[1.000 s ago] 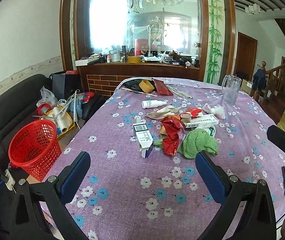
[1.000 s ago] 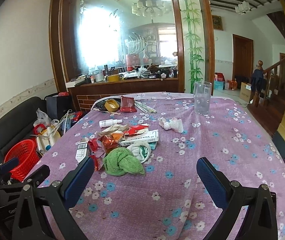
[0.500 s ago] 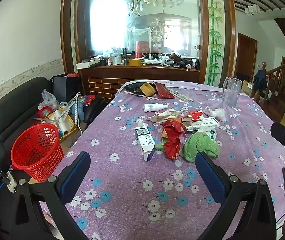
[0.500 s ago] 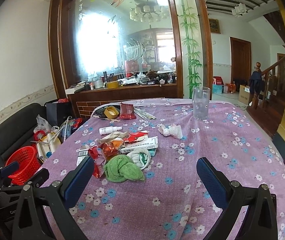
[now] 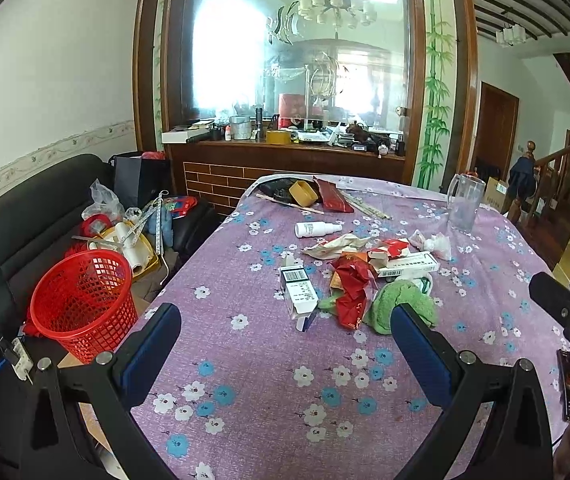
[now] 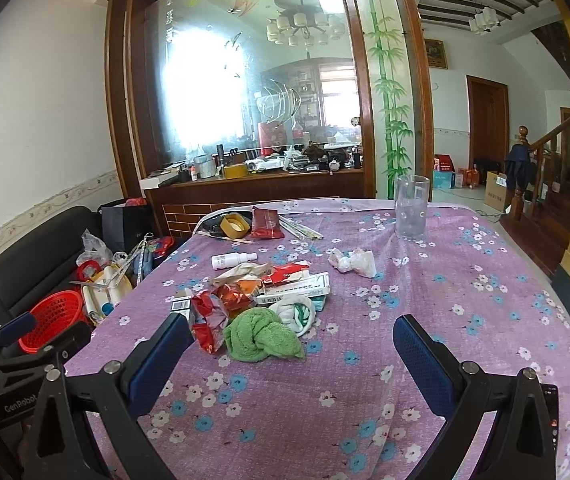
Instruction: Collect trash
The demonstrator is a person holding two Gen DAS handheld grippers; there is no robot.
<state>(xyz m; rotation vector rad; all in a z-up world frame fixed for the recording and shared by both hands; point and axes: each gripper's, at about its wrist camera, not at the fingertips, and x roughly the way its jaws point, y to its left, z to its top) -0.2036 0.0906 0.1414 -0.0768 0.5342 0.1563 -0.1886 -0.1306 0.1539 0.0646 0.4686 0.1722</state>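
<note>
crumpled red foil wrapper [image 5: 351,292], nubby green cloth [image 5: 403,306], flat white carton [image 5: 299,290] heaped mid-table on purple floral tablecloth [image 5: 269,384]. red mesh plastic basket [image 5: 81,304] beside table's left edge. left gripper [image 5: 285,344], right gripper [image 6: 291,346] hover above near edge, jaws spread wide, empty.

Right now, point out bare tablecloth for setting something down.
Free: the near strip between the green cloth and both grippers, and the right side between the glass pitcher and the phone. Crowded: the central trash pile.
</note>
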